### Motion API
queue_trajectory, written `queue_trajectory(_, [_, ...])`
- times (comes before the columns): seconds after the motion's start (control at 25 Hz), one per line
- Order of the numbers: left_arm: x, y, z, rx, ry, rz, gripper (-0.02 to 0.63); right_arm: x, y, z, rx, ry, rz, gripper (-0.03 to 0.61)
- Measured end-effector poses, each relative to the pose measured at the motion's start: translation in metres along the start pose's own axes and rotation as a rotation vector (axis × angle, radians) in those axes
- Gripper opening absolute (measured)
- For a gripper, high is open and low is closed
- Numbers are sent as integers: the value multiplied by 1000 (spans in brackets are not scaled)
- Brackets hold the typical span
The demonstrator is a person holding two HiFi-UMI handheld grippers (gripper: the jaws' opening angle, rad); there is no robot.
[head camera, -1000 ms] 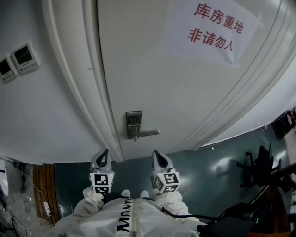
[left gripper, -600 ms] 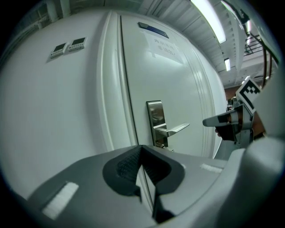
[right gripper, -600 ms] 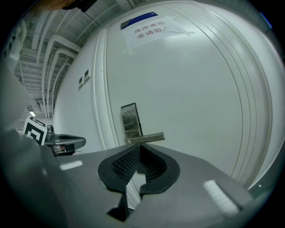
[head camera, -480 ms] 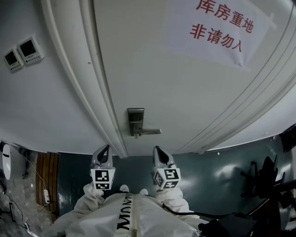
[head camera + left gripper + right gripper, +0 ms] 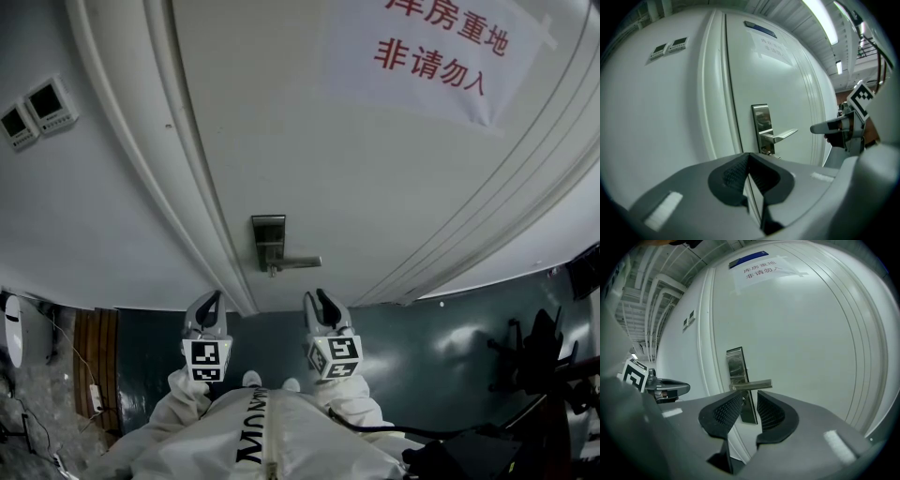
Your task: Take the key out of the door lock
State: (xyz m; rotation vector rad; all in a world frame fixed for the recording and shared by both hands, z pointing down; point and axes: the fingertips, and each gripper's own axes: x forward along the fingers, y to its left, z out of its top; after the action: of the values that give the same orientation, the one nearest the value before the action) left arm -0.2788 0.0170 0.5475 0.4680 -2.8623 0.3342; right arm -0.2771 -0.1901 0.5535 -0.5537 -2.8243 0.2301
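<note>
A steel lock plate (image 5: 268,236) with a lever handle (image 5: 295,262) sits on the white door (image 5: 375,187). Just under the lever a small key stub (image 5: 271,272) sticks out of the plate; it also shows as the key (image 5: 769,152) in the left gripper view. My left gripper (image 5: 212,300) is held low, below and left of the lock, jaws shut and empty. My right gripper (image 5: 316,300) hangs below the lever, short of the door; its jaws are opening with nothing between them. In the right gripper view the lock plate (image 5: 737,373) lies straight beyond the gap of the right gripper (image 5: 750,404).
A paper notice (image 5: 427,52) with red print is taped high on the door. Two wall controllers (image 5: 37,111) sit left of the door frame (image 5: 178,187). A dark chair (image 5: 534,347) stands on the floor at right; cables (image 5: 94,412) lie at lower left.
The right gripper's jaws have parted from shut to a visible gap. Both grippers stay below the handle; the head view has shifted slightly.
</note>
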Motion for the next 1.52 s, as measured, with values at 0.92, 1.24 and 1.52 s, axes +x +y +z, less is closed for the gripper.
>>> queue_trajectory(0.92, [-23,48,-20,-2,65,87,0,62,1,-83,1127,-60,225,173])
queue_trajectory(1.24, [-28,59,-23,-5,71,104,0,76,6,-87,1228,-98,234,172])
queue_trajectory(1.52, [-28,61,-24,-13,71,101,0,96,15,-82,1274,-121,264,170])
